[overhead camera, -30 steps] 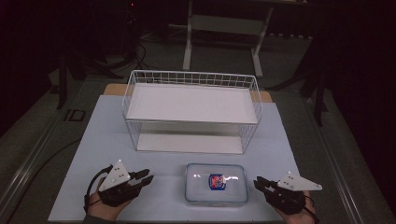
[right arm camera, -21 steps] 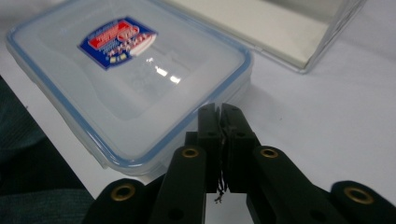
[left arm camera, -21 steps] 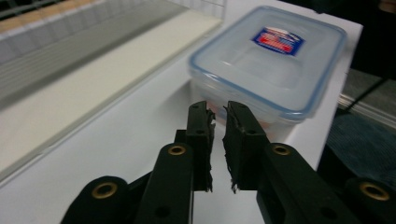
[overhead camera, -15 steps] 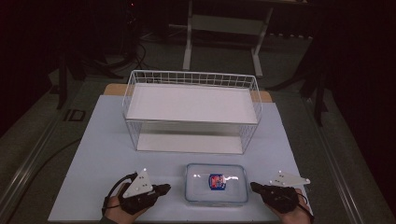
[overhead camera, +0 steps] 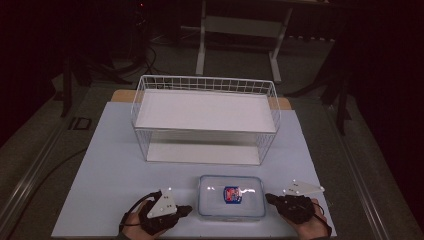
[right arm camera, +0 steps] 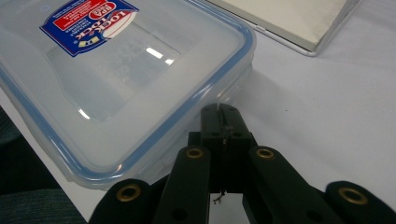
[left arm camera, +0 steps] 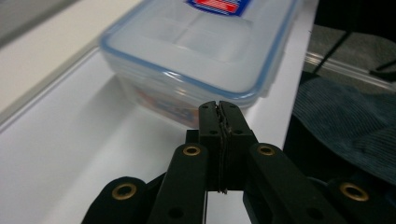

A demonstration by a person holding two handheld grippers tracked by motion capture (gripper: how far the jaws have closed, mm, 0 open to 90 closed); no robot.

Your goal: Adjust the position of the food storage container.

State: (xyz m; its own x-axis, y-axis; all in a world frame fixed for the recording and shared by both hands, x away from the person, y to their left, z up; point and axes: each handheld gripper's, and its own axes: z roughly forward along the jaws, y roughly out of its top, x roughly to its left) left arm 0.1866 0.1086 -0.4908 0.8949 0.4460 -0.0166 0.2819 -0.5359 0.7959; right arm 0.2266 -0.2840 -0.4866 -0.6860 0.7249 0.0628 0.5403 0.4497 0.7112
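A clear plastic food box (overhead camera: 231,196) with a blue-rimmed lid and a red-and-blue label lies flat near the table's front edge. My left gripper (overhead camera: 188,209) sits just left of it, jaws shut with nothing between them. In the left gripper view the shut tips (left arm camera: 219,108) point at the box's side (left arm camera: 196,51), close below the lid rim. My right gripper (overhead camera: 269,199) rests at the box's right side, also shut and holding nothing. Its tips (right arm camera: 219,110) lie next to the box's corner (right arm camera: 116,84). Both pairs of jaws have just been closing.
A white wire basket (overhead camera: 205,119) with a white floor stands behind the box at mid-table. The white table top (overhead camera: 110,165) ends just in front of my hands. Table legs and cables lie on the dark floor beyond.
My left gripper has moved right, up to the box's left side. Both grippers' jaws have closed since a second ago. The right hand has stayed nearly in place.
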